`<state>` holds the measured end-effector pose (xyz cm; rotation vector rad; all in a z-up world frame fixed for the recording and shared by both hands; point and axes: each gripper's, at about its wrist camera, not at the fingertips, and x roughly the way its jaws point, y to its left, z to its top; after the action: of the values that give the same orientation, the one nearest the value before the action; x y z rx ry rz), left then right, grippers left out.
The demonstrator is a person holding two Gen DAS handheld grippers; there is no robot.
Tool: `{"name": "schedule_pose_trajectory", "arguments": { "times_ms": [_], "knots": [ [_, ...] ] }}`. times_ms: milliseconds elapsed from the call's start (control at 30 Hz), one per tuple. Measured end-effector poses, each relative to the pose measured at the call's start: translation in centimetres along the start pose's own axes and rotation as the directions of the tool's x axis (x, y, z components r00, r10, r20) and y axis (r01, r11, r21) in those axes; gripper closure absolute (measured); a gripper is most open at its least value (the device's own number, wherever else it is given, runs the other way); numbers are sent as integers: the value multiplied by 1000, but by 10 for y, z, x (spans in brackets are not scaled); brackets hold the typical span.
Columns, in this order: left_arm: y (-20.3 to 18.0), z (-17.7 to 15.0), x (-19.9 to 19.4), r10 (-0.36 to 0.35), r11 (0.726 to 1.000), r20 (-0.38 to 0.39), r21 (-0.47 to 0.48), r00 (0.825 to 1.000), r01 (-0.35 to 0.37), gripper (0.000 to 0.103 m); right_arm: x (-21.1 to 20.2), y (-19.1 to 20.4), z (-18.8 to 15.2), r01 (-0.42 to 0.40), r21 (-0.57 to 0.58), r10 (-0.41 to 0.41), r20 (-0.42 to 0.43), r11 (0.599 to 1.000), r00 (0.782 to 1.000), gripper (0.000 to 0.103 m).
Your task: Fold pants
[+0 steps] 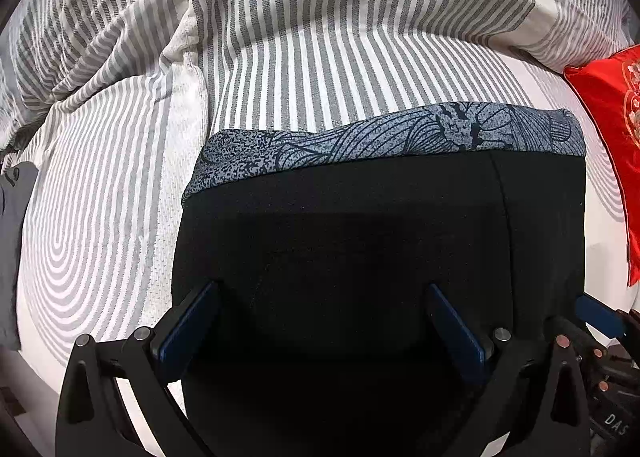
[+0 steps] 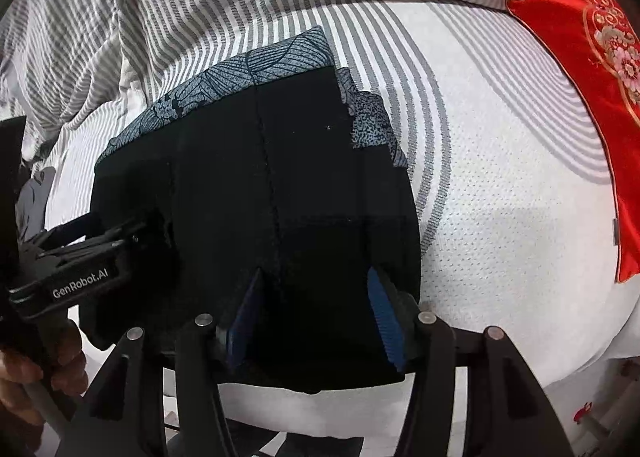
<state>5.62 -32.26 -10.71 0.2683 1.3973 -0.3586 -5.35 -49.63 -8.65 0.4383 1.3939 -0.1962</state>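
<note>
A red embroidered cushion [image 2: 580,69] lies beside a striped blanket [image 1: 320,17].

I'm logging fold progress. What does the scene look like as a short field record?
surface: striped bedding
garment: black pants, folded into a compact block, patterned band at far edge
left gripper: open over the pants
right gripper: open, nothing clamped, at the pants' near edge
beside: red cushion
</note>
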Motion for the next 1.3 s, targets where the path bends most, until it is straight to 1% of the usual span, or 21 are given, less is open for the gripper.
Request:
{"name": "schedule_pose_trajectory", "arguments": {
  "times_ms": [100,167,200,267,333,400,467,567,733,867,967,1067,1233,1300],
  "knots": [
    [-1,0,-6,4,1000,-22,22,1000,-4,1,-6,0,-1,-3,36,3,-21,999,1000,39],
    [-1,-4,-11,12,999,-31,37,999,-11,1,-11,-3,-5,-6,80,9,-41,997,999,27],
    [-1,-8,-15,14,999,-37,47,999,-13,1,-14,-5,-8,-14,97,18,-45,995,999,26],
    [1,-15,-24,6,998,-39,58,999,-3,1,-22,-6,-15,-13,109,18,-44,994,999,26],
    [4,-26,-35,8,997,-40,75,999,-5,1,-31,-4,-22,16,97,-12,-42,995,999,24],
    [7,-36,-44,15,996,-51,89,999,-11,1,-40,0,-31,28,89,-24,-46,996,999,24],
    [10,-45,-54,5,995,-61,100,998,1,1,-46,3,-37,27,91,-23,-53,995,998,23],
    [13,-60,-68,21,990,-70,139,997,-11,1,-54,9,-45,25,97,-19,-61,995,998,23],
    [15,-86,-88,17,978,-109,208,994,6,1,-63,20,-58,14,92,-5,-89,996,996,22],
    [16,-104,-103,32,966,-125,260,992,2,1,-72,26,-66,9,96,1,-107,995,994,22],
    [18,-112,-118,23,960,-117,279,993,10,1,-85,34,-73,6,93,3,-98,996,995,22],
    [21,-113,-132,22,960,-94,280,995,6,1,-99,40,-74,23,92,-16,-79,996,997,22],
    [31,-105,-157,25,968,-30,249,999,-17,1,-123,51,-68,29,91,-27,-14,995,1000,22],
    [37,-100,-167,32,976,4,214,999,-32,1,-129,55,-61,31,76,-32,5,997,999,22]
  ]
}}
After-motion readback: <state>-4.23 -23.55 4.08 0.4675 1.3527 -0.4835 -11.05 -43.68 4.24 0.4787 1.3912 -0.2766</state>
